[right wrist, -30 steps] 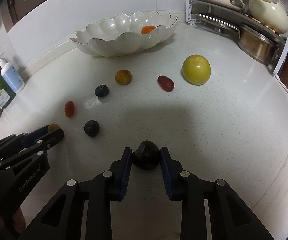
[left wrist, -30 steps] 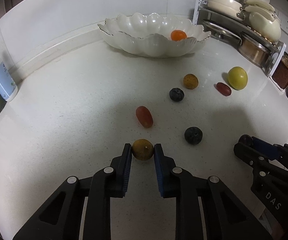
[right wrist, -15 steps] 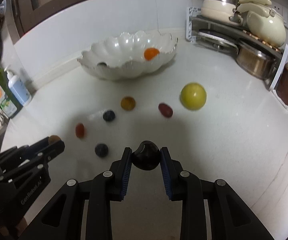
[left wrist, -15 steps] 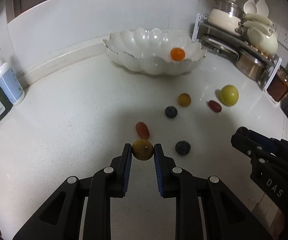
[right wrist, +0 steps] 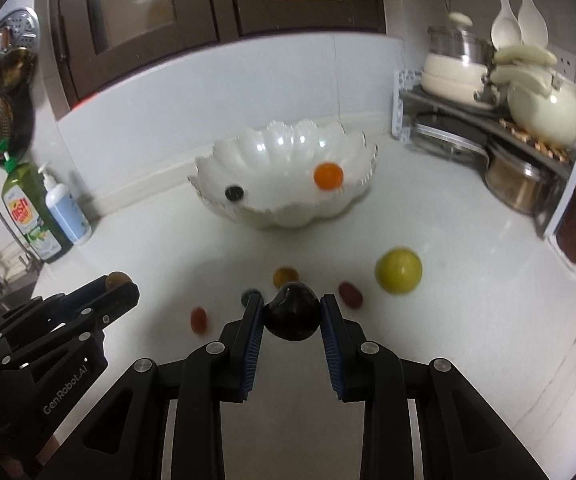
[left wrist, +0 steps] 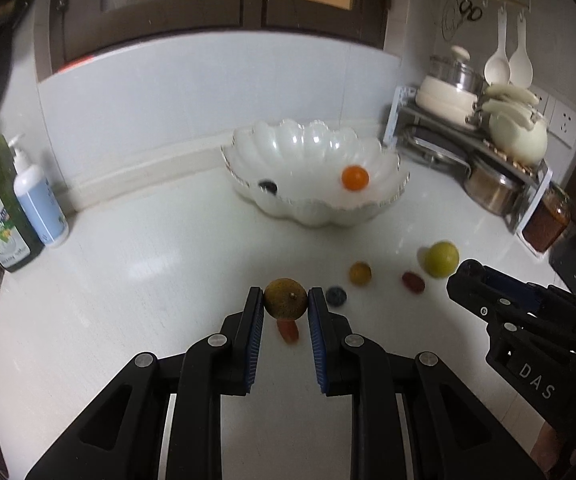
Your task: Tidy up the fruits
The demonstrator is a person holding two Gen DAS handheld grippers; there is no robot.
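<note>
both views are soft with blur, so the small fruits on the white counter (left wrist: pixel 128 280) read as smudges of colour more than clear shapes. in the left wrist view a red fruit (left wrist: pixel 288 330) is half hidden beneath the brownish fruit (left wrist: pixel 285 298) that the left gripper (left wrist: pixel 286 300) pinches between its blue pads, lifted clear of the counter. a blueberry (left wrist: pixel 336 296) sits just beside the right pad, with a small yellow-brown fruit (left wrist: pixel 360 273), a red grape (left wrist: pixel 413 282) and a green fruit (left wrist: pixel 442 259) further right. the right gripper (right wrist: pixel 291 314) clamps a dark, near-black fruit (right wrist: pixel 292 316), which covers part of the fruits behind it. in the left view this gripper shows only from the side at the right edge, its load out of sight. both grippers point downward toward the counter, side by side. the scalloped white bowl (left wrist: pixel 308 148) stands well beyond them near the wall, holding an orange fruit (left wrist: pixel 355 178) and a dark berry (left wrist: pixel 267 187). two bottles (left wrist: pixel 20 208) are cut off at the left edge.
</note>
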